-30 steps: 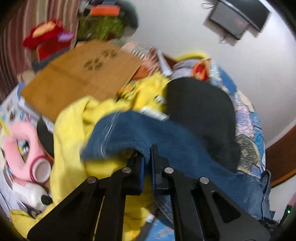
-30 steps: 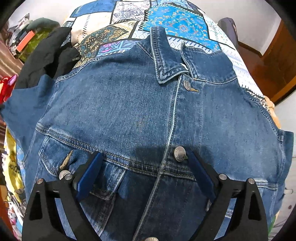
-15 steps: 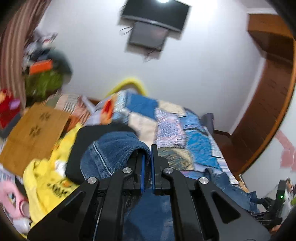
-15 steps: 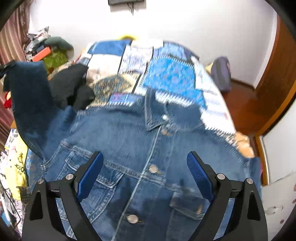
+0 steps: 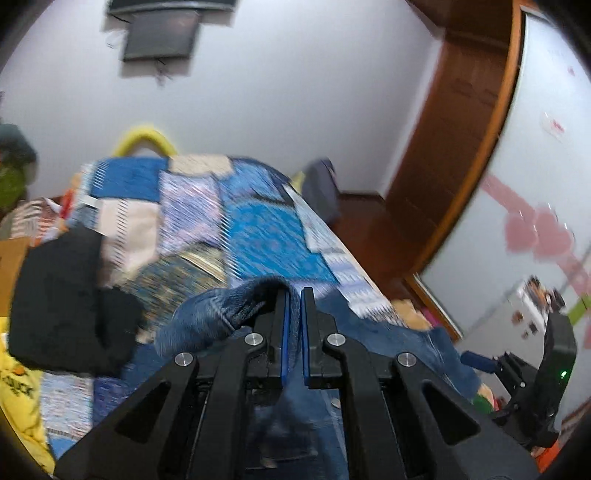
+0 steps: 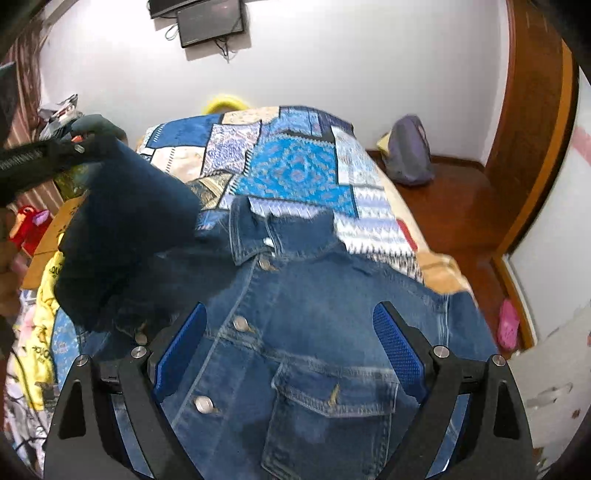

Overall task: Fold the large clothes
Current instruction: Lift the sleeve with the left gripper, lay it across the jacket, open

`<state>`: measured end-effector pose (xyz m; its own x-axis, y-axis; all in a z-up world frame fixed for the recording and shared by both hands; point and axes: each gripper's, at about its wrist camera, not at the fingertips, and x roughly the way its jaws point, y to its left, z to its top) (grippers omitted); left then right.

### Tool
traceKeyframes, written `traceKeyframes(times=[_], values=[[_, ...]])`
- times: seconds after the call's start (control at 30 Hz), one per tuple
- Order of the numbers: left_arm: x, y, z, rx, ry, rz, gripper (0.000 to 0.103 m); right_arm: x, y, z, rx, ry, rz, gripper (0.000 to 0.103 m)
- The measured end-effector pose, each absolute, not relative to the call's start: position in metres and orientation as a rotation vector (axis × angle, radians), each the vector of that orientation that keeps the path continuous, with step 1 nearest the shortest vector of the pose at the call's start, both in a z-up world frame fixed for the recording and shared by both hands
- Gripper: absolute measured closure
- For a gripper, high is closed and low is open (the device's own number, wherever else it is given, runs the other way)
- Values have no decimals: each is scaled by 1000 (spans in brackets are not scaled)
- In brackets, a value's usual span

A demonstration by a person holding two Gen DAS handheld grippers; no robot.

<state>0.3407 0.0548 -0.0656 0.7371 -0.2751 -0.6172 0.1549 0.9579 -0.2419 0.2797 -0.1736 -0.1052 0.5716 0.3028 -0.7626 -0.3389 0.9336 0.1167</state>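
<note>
A blue denim jacket (image 6: pixel 325 332) lies front-up on the patchwork bed, collar toward the far wall. My left gripper (image 5: pixel 292 295) is shut on the jacket's sleeve (image 5: pixel 221 314) and holds it lifted above the bed. In the right wrist view the lifted sleeve (image 6: pixel 125 229) hangs at the left over the jacket's left side, with the left gripper (image 6: pixel 79 147) at its top. My right gripper (image 6: pixel 290 339) is open and empty, hovering over the jacket's chest, its jaws wide apart. It also shows in the left wrist view (image 5: pixel 480 362) at the lower right.
A patchwork bedspread (image 6: pixel 295 166) covers the bed. A black garment (image 5: pixel 62 302) and yellow clothes (image 6: pixel 48 280) lie on the left side. A grey bag (image 6: pixel 408 151) sits on the wooden floor by the door frame (image 6: pixel 535 129). A TV (image 6: pixel 210 22) hangs on the wall.
My left gripper has lifted the sleeve up off the clothes pile and swung it right, over the jacket. My right gripper has risen and backed away from the jacket, still open.
</note>
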Motion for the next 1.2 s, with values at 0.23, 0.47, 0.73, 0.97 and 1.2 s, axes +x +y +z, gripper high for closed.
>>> traceKeyframes(times=[0.23,0.47,0.73,0.97,1.2], values=[[334,-35,-107,-62,833,-341,99,271,-205,-122,-5,939,337,14],[325,-46,-121,-6,892,-337,99,264,-210,-122,-27,946,341,13],[311,36,-105,-27,844,-172,57,271,-163,-103,-102,886,434,14],[293,127,-108,-45,837,10,45,281,-92,-100,-215,856,529,14],[275,193,-149,-108,924,95,44,305,-22,-131,-328,933,588,14]])
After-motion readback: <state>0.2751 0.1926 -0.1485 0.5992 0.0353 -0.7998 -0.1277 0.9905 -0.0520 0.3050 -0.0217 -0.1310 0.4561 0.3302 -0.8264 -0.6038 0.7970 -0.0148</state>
